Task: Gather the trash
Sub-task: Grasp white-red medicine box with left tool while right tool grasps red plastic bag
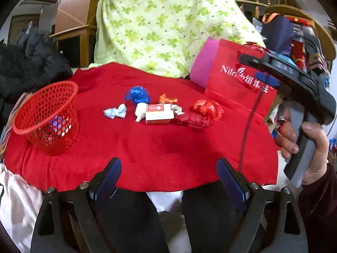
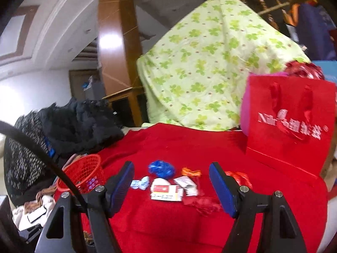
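- Jaws first: the left gripper (image 1: 169, 176) hangs low over the near edge of the red velvety cloth (image 1: 147, 147), blue pads spread wide with nothing between them.
- Right gripper (image 2: 171, 186) likewise gapes open and empty, aimed at the litter; in the left view its black body sits at three o'clock.
- Litter lies mid-cloth, at twelve o'clock from both grippers: a small white-and-red cardboard box (image 1: 159, 113), a pale blue twisted candy wrapper (image 1: 115, 111), a blue shredded-foil tuft (image 1: 137, 94), an orange foil twist (image 1: 167, 99), a shiny red crumpled wrapper (image 1: 207, 107) and a dark red crumpled paper wad (image 1: 194, 120).
- Handling, I'd judge: all featherlight; the foils crush and slip, so pinch their bunched middles; the box is stiffer, so grip its narrow sides.
- Red plastic mesh basket (image 1: 47, 116) stands at ten o'clock, scraps inside.
- Red paper gift bag (image 1: 231, 84) stands at two o'clock.
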`<state>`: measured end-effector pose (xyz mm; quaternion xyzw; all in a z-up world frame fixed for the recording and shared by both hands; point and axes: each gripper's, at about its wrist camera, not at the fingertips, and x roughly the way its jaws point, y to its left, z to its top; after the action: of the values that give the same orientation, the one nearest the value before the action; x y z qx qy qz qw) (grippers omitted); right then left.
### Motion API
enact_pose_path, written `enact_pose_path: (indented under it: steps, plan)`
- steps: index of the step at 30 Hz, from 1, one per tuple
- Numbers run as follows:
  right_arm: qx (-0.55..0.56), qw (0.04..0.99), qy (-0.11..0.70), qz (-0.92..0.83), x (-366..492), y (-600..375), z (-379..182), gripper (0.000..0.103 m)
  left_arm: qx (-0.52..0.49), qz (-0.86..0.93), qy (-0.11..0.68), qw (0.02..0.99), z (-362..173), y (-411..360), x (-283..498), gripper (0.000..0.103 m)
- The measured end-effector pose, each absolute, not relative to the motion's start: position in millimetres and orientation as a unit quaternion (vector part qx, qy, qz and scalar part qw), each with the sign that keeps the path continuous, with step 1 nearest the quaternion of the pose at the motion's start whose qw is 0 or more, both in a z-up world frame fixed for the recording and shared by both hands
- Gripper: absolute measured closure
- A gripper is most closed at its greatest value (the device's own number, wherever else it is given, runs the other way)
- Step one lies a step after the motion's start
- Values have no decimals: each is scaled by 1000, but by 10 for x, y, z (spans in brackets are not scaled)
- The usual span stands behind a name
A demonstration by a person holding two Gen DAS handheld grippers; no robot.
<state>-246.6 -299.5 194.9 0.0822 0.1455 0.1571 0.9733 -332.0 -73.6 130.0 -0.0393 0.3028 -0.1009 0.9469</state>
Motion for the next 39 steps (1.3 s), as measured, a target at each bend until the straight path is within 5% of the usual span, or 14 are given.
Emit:
enact_pose_path:
  steps: [14,32,33,36,39]
  plan:
    - [298,890,314,140,-1576,-3900,826,26,-10,-27,334,942,1105,-406,-2343,11]
    - [453,764,450,91,-387,-3447,-22,26,157,-164,330,916,774,-934,-953,11]
    - [448,767,450,90,-365,-3436,-7,28,162,-173,326,915,766,-966,-922,11]
    - [397,788,463,89,-317,-3336,31,62,185,-206,327,904,702,-1073,-813,11]
    - [392,794,453,101,-356,-3357,8,63,211,-222,328,894,620,-1128,-753,11]
